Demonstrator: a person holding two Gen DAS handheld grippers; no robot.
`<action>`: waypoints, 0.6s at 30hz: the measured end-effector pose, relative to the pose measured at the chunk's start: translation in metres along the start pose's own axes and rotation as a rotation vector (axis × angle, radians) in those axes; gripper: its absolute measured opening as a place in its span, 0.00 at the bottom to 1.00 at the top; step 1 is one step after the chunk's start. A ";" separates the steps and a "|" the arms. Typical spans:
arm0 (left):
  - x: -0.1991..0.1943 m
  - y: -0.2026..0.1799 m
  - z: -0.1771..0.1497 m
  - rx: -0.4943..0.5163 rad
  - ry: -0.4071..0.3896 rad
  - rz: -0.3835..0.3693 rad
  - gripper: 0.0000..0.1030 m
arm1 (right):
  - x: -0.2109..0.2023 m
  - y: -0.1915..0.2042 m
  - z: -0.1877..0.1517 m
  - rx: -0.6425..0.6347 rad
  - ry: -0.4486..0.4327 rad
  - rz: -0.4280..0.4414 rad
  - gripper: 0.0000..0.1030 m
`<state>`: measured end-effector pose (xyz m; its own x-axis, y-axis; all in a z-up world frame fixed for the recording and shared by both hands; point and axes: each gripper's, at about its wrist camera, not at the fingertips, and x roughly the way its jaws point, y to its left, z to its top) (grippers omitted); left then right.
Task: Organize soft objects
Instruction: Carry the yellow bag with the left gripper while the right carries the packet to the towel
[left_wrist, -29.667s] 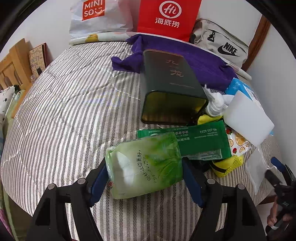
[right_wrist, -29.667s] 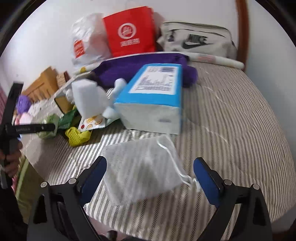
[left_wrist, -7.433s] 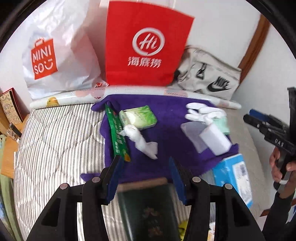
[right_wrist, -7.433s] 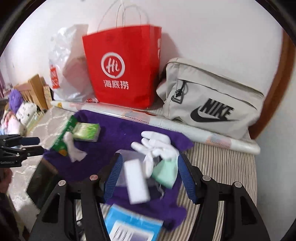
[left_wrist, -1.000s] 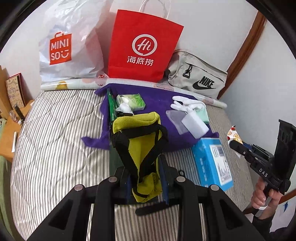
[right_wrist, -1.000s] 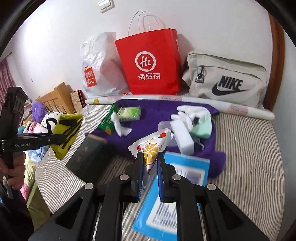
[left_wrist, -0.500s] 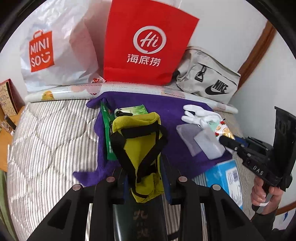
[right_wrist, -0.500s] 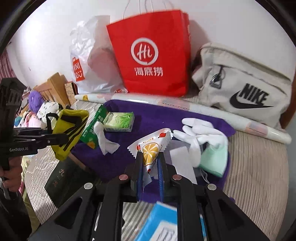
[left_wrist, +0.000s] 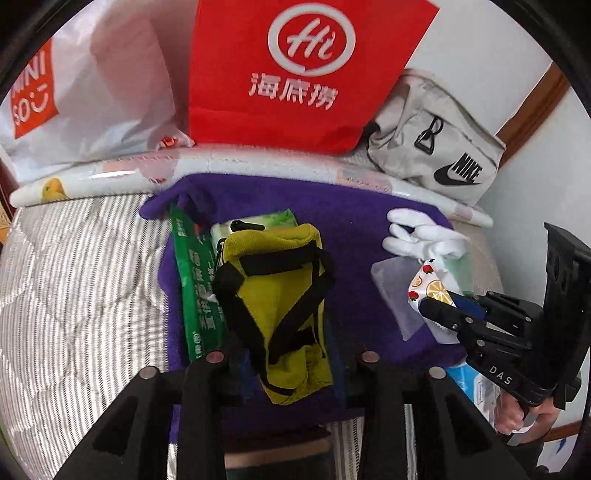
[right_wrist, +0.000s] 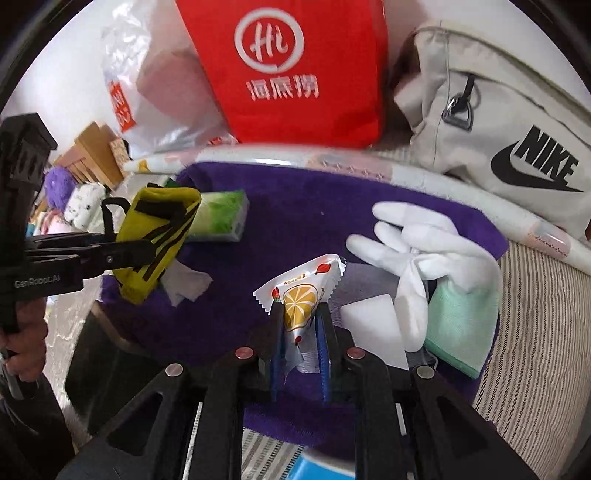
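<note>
Both loads had reached the purple towel (left_wrist: 354, 214): left tongs (left_wrist: 291, 354) were opening around the yellow pouch (left_wrist: 280, 295) at its 9 o'clock side; right tongs (right_wrist: 299, 332) pinched the fruit-print packet (right_wrist: 299, 295).

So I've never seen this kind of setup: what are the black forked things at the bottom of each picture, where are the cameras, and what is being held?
There is no robot here. A person holds a hand-held gripper in each hand, and a wide-angle camera on each looks forward along its two fingers, so the black forks are the tools themselves.

The left view shows the left gripper with a yellow pouch between its fingers; they are opening. At the right edge of that view is the other tool. The right view shows the right gripper pinching a small fruit-print packet.

Below both lies a purple cloth on a striped bed. On it lie white gloves, a mint cloth, a green tissue pack and a green packet. Behind stand a red paper bag and a grey bag.
</note>
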<state>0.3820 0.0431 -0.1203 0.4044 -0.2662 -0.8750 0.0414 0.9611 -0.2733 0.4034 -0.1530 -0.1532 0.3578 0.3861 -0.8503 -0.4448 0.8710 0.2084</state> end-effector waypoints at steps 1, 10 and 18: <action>0.005 0.000 0.001 0.002 0.015 -0.003 0.33 | 0.003 0.001 0.001 -0.005 0.010 -0.007 0.16; 0.019 -0.007 0.006 0.037 0.041 0.025 0.46 | 0.015 0.002 0.007 -0.013 0.040 -0.008 0.25; 0.011 -0.010 0.003 0.048 0.050 0.040 0.60 | 0.011 0.003 0.004 -0.010 0.031 -0.019 0.49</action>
<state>0.3890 0.0311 -0.1263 0.3609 -0.2299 -0.9038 0.0704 0.9731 -0.2194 0.4095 -0.1448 -0.1602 0.3406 0.3594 -0.8688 -0.4463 0.8751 0.1870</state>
